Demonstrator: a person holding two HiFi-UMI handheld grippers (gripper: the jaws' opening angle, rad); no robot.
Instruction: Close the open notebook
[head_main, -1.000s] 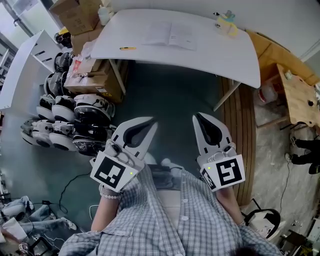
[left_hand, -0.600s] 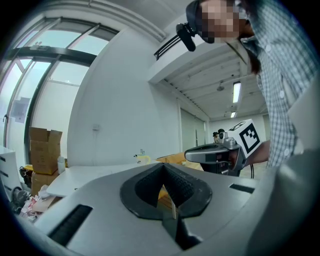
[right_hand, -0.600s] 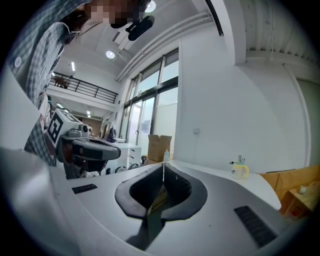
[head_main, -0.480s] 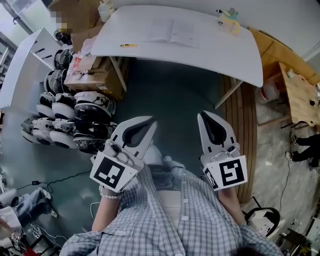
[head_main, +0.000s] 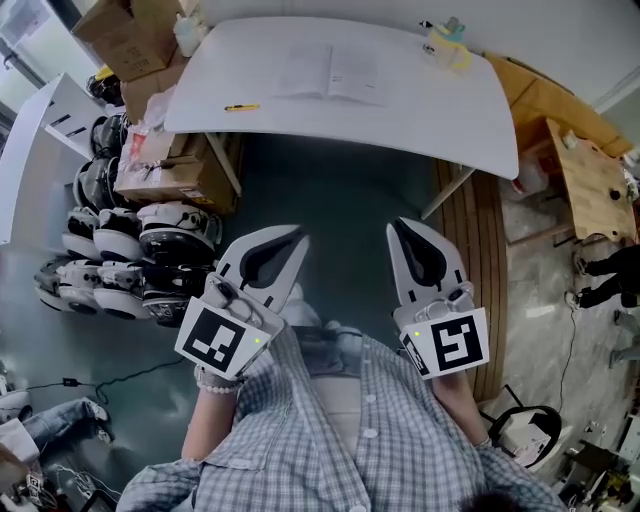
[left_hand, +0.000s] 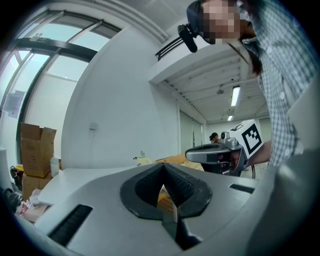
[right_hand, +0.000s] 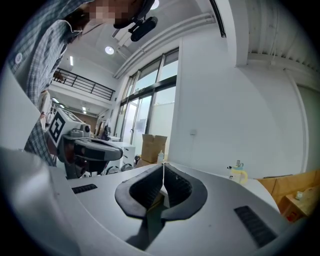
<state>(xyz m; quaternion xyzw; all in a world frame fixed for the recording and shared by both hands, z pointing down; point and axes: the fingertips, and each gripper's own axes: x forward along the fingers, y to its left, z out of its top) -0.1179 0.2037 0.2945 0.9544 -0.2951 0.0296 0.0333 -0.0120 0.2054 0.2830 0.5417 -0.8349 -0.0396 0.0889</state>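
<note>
On the table (head_main: 440, 110), notebook (head_main: 330, 72): lies open and flat toward the far edge, pages up; not yet closed.
Left gripper (head_main: 297, 238): short of the table's near edge, well apart from it; jaws closed on nothing, probably an approach carry.
Right gripper (head_main: 396, 230): same side of the table; jaws together, empty.
Pen (head_main: 241, 107): by the table's near-left edge, apart from the notebook.

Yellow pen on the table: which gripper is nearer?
Left. In the head view the left gripper hangs short of the table, below-right of the yellow pen; the right gripper is farther right.
</note>
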